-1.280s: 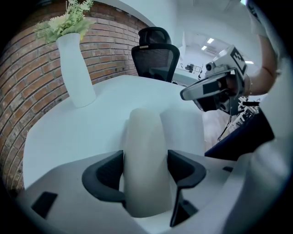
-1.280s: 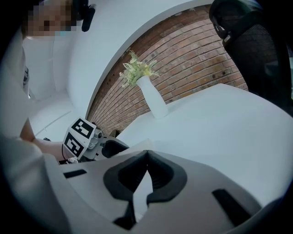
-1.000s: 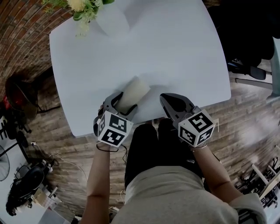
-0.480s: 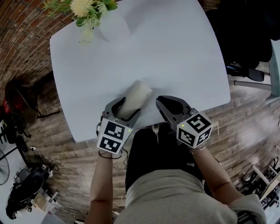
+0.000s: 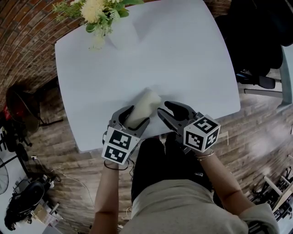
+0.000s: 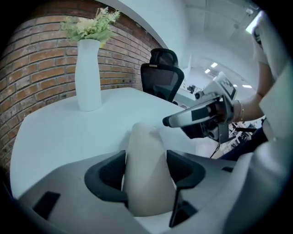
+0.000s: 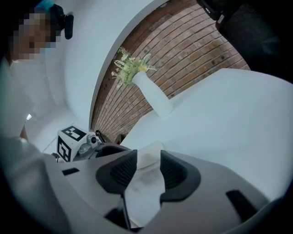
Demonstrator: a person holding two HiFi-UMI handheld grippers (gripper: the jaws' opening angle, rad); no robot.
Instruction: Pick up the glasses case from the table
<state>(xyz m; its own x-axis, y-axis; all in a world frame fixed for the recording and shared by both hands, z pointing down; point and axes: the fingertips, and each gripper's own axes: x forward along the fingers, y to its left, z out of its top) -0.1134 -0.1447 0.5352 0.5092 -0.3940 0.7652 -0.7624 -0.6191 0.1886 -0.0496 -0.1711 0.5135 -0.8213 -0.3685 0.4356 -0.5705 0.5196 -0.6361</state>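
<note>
Nearest the camera, at the bottom of the head view, sit the person's torso and dark lap, both forearms reaching up the frame. The left gripper (image 5: pixel 139 114) has its jaws closed on the pale glasses case (image 5: pixel 147 98), both pads pressed against its long sides in the left gripper view, with the case's far end sticking out beyond the tips. The case sits near the desk's lower edge, at the centre of the frame. Just right of it, the right gripper (image 5: pixel 165 107) has its jaws about half apart; they have just been opening, and they grip nothing (the case's end only shows through the gap, past their tips). The desk (image 5: pixel 183 59) is a plain white top with rounded corners, otherwise bare up to a white vase (image 5: pixel 120 34) of green and cream flowers (image 5: pixel 98 11) at the upper left. Around it runs a wood-plank floor (image 5: pixel 59 137), with a brick wall (image 5: pixel 23 36) at the far left and a black office chair (image 6: pixel 160 77) beyond the desk's far edge. Compared with a second ago, the right gripper's jaws, then pinched together, now stand apart, and that gripper has edged left toward the case. The left gripper has rolled slightly, with the case between its jaws as before.
</note>
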